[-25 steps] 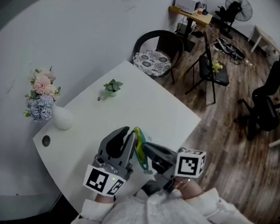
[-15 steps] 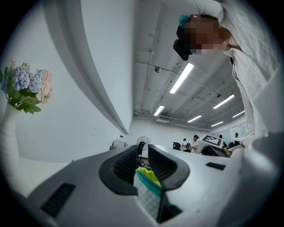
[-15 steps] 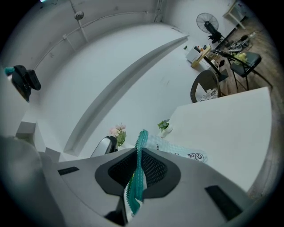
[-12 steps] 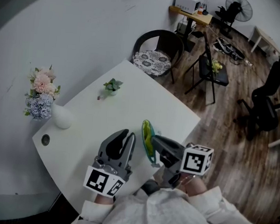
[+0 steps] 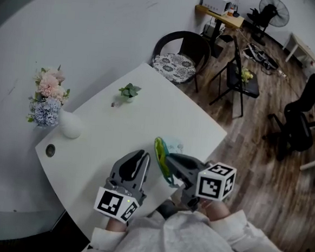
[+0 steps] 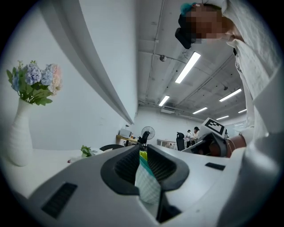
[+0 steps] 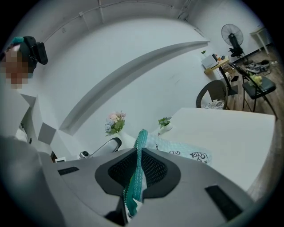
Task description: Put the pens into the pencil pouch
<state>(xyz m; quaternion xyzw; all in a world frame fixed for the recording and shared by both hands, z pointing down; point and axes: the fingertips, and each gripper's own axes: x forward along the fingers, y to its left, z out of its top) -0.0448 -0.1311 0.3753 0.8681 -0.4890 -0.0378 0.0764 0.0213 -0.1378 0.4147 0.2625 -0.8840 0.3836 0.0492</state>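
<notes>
The pencil pouch [image 5: 160,154], pale mint with a teal zip edge and cartoon print, is held up on edge over the near part of the white table [image 5: 164,115]. My right gripper [image 5: 169,162] is shut on its teal zip edge [image 7: 138,159]; the rest of the pouch [image 7: 182,150] trails onto the table. My left gripper [image 5: 142,158] stands just left of it, and the left gripper view shows pale checked pouch fabric [image 6: 146,181] pinched between its jaws. No pens show in any view.
A white vase of flowers [image 5: 68,125] and a round hole [image 5: 50,150] are at the table's left end. A small potted plant [image 5: 129,91] stands near the far edge. A black chair [image 5: 180,56], a folding chair [image 5: 240,75] and an office chair [image 5: 302,115] stand beyond.
My right gripper has pulled the pouch's zip edge a little to the right, away from the left gripper, and the pouch has turned more on edge. The left gripper has hardly moved.
</notes>
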